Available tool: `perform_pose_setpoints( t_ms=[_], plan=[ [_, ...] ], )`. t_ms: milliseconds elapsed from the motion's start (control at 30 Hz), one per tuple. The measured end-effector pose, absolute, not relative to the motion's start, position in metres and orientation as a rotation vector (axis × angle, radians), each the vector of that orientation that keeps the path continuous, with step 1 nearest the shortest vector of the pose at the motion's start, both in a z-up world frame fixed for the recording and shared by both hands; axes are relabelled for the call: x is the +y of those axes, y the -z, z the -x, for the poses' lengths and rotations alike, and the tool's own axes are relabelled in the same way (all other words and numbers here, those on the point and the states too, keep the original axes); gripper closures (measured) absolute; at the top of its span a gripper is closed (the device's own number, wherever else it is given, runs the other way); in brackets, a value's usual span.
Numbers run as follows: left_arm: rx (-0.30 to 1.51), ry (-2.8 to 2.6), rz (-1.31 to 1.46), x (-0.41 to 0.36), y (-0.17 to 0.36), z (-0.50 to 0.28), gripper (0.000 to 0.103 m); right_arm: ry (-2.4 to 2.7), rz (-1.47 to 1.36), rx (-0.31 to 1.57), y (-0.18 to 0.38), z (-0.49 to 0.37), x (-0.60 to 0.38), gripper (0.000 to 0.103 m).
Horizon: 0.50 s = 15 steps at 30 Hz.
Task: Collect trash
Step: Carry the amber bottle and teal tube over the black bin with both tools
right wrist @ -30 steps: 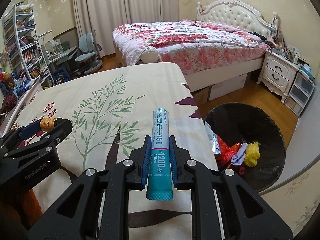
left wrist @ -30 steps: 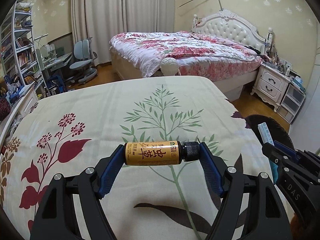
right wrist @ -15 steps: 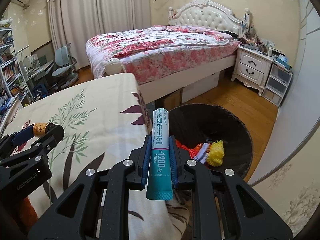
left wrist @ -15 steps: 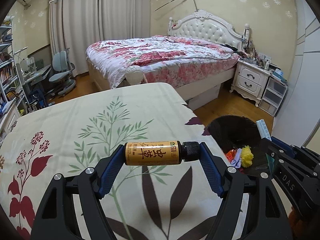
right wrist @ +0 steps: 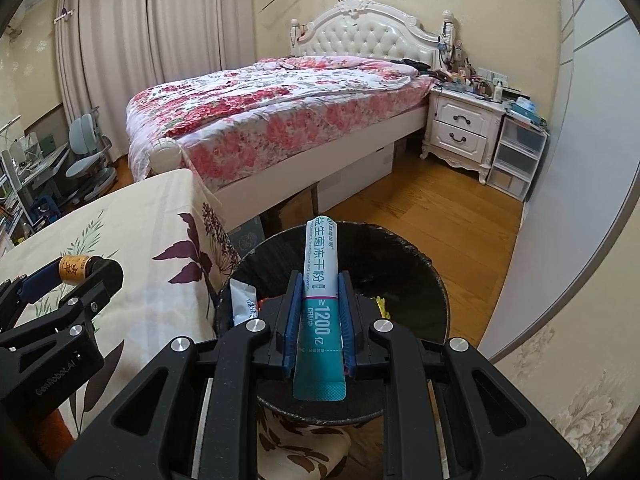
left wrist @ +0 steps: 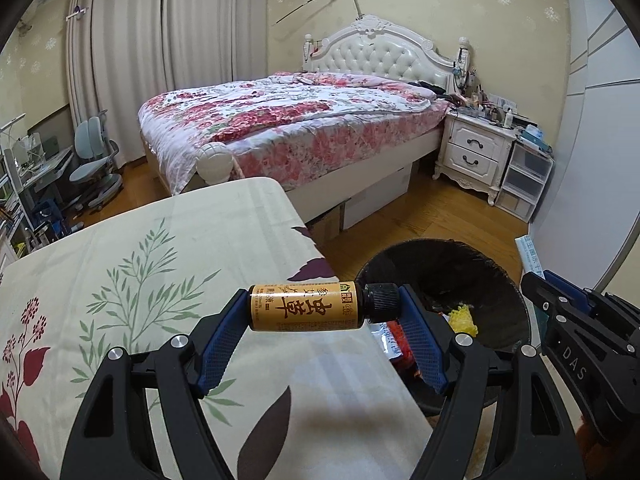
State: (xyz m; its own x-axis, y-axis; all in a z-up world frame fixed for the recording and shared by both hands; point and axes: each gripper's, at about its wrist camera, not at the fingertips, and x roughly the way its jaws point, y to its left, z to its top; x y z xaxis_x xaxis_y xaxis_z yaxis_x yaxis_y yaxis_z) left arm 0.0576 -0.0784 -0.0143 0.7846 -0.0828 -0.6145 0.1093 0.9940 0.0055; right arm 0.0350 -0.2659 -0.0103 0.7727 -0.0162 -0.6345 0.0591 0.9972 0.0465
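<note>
My left gripper [left wrist: 322, 314] is shut on a small amber bottle [left wrist: 306, 307] with an orange label and a black cap, held crosswise by its two ends above the table's right edge. My right gripper [right wrist: 320, 300] is shut on a slim teal and white sachet [right wrist: 321, 280] that stands lengthwise between the blue pads. That sachet hangs over the black-lined trash bin [right wrist: 416, 264]. The same bin [left wrist: 496, 276] lies just right of the bottle in the left wrist view, holding a yellow ball, red scraps and a white packet.
A table under a cream cloth with leaf prints [left wrist: 160, 280] fills the left. Beyond it stand a bed with a floral quilt [left wrist: 288, 120], a white nightstand [left wrist: 472, 152] and plastic drawers [left wrist: 524, 184]. Wooden floor surrounds the bin; a grey wall panel rises at right.
Both grippers have swung right, off the table toward the bin. The sachet now hangs over the bin's opening and the bottle sits at the table's right edge. Both grips are unchanged.
</note>
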Motion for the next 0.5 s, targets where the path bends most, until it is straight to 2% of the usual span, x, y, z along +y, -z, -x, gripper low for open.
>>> perform_pose_setpoints(
  t_ms=[500],
  plan=[
    [0.705,0.121,-0.097,-0.120,0.037,-0.105,0.029,0.095,-0.110,0.722,0.030,-0.065,-0.296,0.085]
  ],
)
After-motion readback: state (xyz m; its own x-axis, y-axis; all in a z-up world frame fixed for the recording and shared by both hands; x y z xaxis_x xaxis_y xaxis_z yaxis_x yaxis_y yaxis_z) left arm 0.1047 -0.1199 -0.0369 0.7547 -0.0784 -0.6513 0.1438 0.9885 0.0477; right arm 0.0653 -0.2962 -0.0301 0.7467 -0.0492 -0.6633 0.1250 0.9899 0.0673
